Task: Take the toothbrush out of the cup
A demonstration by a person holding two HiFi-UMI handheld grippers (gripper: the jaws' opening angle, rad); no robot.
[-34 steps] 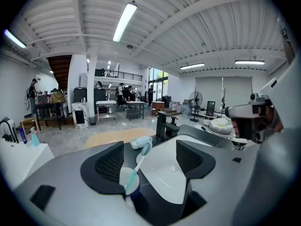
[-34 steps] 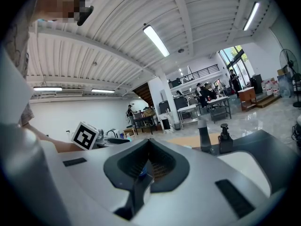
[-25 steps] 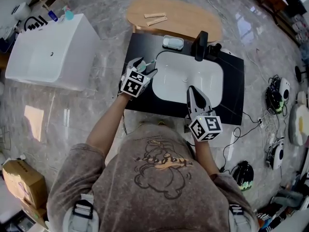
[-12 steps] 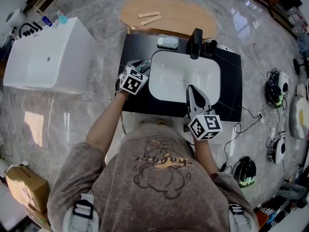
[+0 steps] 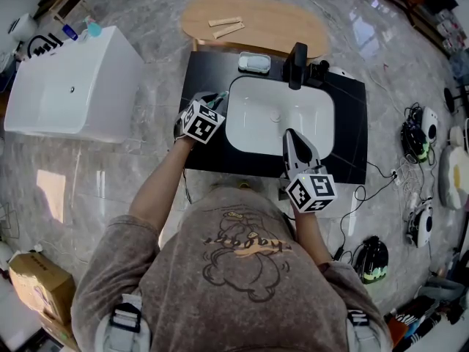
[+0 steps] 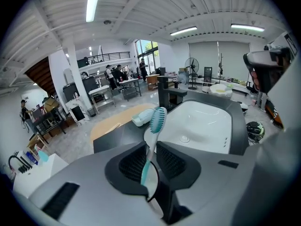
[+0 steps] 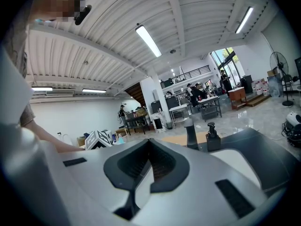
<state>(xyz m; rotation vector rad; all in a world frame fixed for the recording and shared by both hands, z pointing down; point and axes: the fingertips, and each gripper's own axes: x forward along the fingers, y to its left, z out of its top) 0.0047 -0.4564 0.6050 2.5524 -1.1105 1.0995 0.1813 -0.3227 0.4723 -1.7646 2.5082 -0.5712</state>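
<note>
A teal and white toothbrush [image 6: 155,125] stands upright between the jaws of my left gripper [image 6: 151,148], bristles at the top. The jaws are closing and their black pads [image 6: 135,162] sit against the handle. Below them curves the rim of a clear cup [image 6: 155,188], mostly hidden by the gripper. In the head view the left gripper [image 5: 213,100] hangs over the black counter's left part, beside the basin, with a bit of teal at its tip. My right gripper [image 5: 290,136] hovers at the basin's near rim; its jaws [image 7: 150,144] are shut and hold nothing.
A white basin [image 5: 278,116] is set into the black counter [image 5: 348,149]. A black faucet [image 5: 297,64] and a soap dish [image 5: 253,63] stand at the back. Beyond lie an oval wooden table [image 5: 256,24] and a white tub [image 5: 73,83] at the left. Cables and gear litter the floor at the right.
My left gripper has dipped a little towards the cup and its jaws have narrowed from wide open onto the toothbrush handle. The right gripper has stayed in place.
</note>
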